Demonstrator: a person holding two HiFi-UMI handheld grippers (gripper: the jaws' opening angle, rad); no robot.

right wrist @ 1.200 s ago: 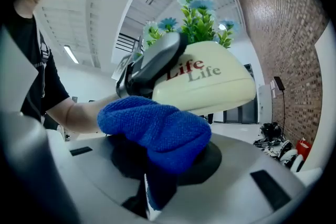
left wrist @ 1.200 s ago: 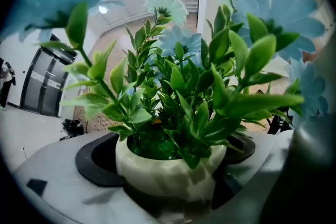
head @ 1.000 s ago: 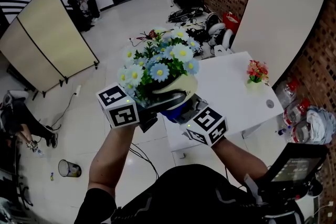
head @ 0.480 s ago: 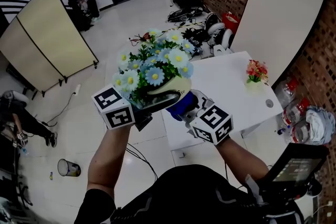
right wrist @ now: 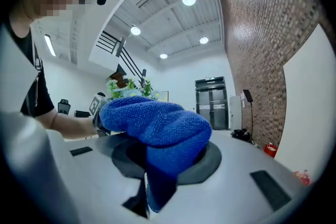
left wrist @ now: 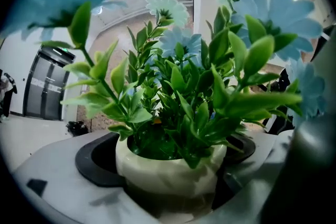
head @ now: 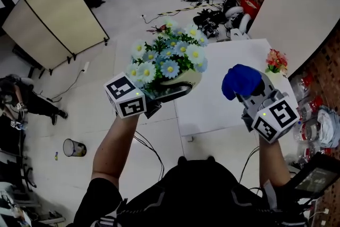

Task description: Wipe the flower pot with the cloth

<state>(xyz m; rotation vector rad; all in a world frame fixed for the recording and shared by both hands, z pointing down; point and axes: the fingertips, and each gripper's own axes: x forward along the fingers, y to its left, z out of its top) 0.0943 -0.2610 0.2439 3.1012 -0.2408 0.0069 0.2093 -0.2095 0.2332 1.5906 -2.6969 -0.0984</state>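
Blue cloth (head: 241, 81) is clamped in our right tongs (head: 248, 95), well apart from the pot (head: 188, 78). Our left tongs (head: 162, 97) are closed on the pot, aloft over the surface (head: 212, 109), leaving its sides exposed for wiping.
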